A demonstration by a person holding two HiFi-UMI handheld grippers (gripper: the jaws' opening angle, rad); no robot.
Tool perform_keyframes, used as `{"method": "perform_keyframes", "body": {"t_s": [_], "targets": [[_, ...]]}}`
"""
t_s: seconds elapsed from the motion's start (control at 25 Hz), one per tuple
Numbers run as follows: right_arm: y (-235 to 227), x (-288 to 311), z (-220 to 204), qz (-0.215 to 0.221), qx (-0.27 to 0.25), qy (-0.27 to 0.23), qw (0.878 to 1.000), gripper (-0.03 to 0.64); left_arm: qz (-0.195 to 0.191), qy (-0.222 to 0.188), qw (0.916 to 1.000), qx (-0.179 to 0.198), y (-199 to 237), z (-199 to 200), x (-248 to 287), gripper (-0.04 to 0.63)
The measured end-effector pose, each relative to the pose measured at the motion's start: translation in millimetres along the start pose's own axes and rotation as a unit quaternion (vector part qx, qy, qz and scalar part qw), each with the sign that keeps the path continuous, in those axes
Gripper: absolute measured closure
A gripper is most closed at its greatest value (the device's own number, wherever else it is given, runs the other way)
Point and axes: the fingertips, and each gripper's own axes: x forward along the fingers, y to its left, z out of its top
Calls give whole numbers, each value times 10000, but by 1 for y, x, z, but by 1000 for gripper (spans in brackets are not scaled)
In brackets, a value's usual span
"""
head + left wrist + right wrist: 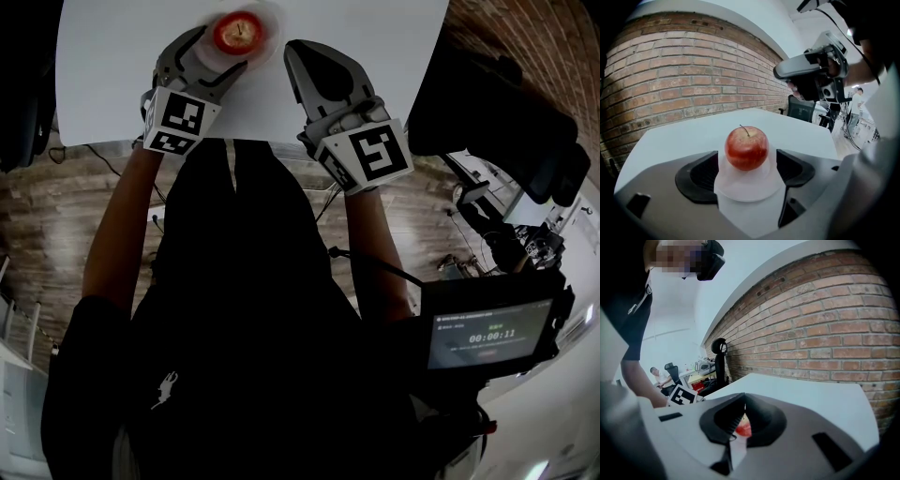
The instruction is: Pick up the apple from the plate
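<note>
- The apple [239,32], red with its stalk upright, sits in the middle of a small white plate [747,191] at the far part of the white table [112,56].
- The left gripper [223,49] has its jaws spread wide on either side of the apple. In the left gripper view the fruit stands between the two dark pads with a gap on each side, so neither pad touches it.
- The plate's near rim lies between the same jaws, low in front of the apple.
- The right gripper [298,52] hovers over bare table just to the right of the plate, apart from it. Its jaws are pressed nearly together with nothing between them, and a sliver of the red apple [744,428] shows through the narrow slit.
- In the left gripper view the right gripper [806,70] hangs at the upper right, above the level of the table and clear of the fruit.
- A brick wall [684,79] runs behind the table's far edge.
- A dark office chair [801,108] stands past the table's right corner.
- A screen showing a timer [487,333] sits near the person's right side, over a wooden floor [103,178].
- A seated person [658,376] is visible far off in the room.
</note>
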Motion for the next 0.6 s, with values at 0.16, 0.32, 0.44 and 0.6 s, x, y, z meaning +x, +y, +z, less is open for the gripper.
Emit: {"method": "perform_keyframes", "body": {"t_s": [0.16,0.32,0.44,0.6], "targets": [[0,0,-2,-18,-26,89,10000,612,-23,37,10000,59,2,-2,4,208],[-1,-1,-1,-36,-23,72,10000,612,-13,66,9999,127,4,-5,9,202],[-2,-1,-2,-65,23,65,10000,612,-21,87,9998,183,4,-4,10,193],[-1,0,-1,-39,-30,87,10000,612,-52,128,9997,205,2,-7,13,184]]}}
